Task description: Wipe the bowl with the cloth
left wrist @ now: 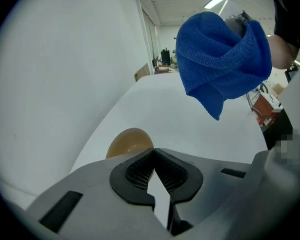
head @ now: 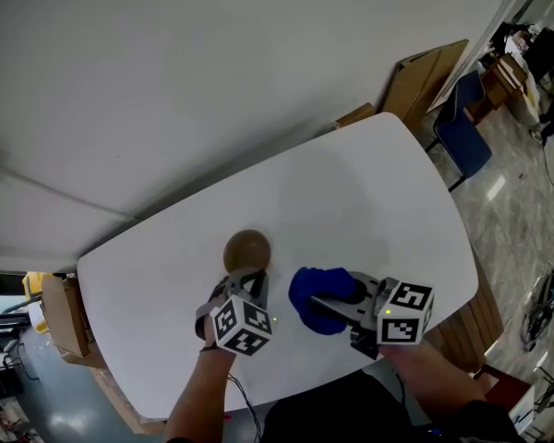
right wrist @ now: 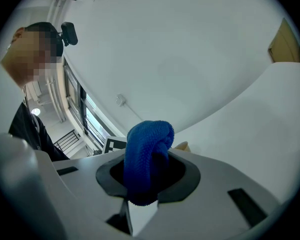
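The wooden bowl [head: 247, 250] sits on the white table [head: 369, 192], round with no long axis and apparently mouth-up, at 12 o'clock of my left gripper [head: 247, 275], whose jaws are together at its near rim, so I fear it skids when the blue cloth [head: 314, 293], clamped in my right gripper [head: 331, 303] at 4 o'clock, presses in.

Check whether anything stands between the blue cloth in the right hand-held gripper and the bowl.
Nothing lies on the table between the blue cloth, clamped in the right hand-held gripper, and the bowl. The left hand-held gripper, jaws together at the bowl's near rim, sits close beside that path, not across it.
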A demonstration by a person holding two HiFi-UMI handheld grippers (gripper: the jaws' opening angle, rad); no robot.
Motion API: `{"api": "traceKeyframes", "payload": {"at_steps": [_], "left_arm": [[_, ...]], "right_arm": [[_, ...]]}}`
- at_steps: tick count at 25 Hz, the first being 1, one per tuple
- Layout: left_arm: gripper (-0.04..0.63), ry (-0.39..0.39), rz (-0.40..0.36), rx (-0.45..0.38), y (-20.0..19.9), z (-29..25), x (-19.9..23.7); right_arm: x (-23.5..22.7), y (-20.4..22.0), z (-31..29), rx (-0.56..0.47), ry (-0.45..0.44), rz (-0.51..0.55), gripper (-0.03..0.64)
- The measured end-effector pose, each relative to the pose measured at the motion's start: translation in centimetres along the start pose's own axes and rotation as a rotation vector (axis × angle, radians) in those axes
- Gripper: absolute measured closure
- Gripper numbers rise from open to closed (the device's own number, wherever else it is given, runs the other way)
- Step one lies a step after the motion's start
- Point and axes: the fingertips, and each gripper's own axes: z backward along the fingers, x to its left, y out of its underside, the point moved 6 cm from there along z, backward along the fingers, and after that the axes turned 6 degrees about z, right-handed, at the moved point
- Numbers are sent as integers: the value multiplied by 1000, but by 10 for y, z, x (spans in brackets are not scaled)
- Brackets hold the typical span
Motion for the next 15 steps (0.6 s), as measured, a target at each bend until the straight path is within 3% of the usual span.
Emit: {"api": "traceKeyframes", "payload": {"at_steps": [4,7,11,15], "left_arm": [[578,63,175,-84,-13,35,-4],[578,94,252,-169,-34,68,-9],[578,100,269,-266,-57,122,-24],[578,94,237,-354,-77,180,-43]], "right_arm": [[16,-12,4,0,-16,16,535],[28,-23,5,-8,-37,30,535],[54,-38,12,-20,-60,66,535],[72,-68,33,-67,-63,108,535]]}}
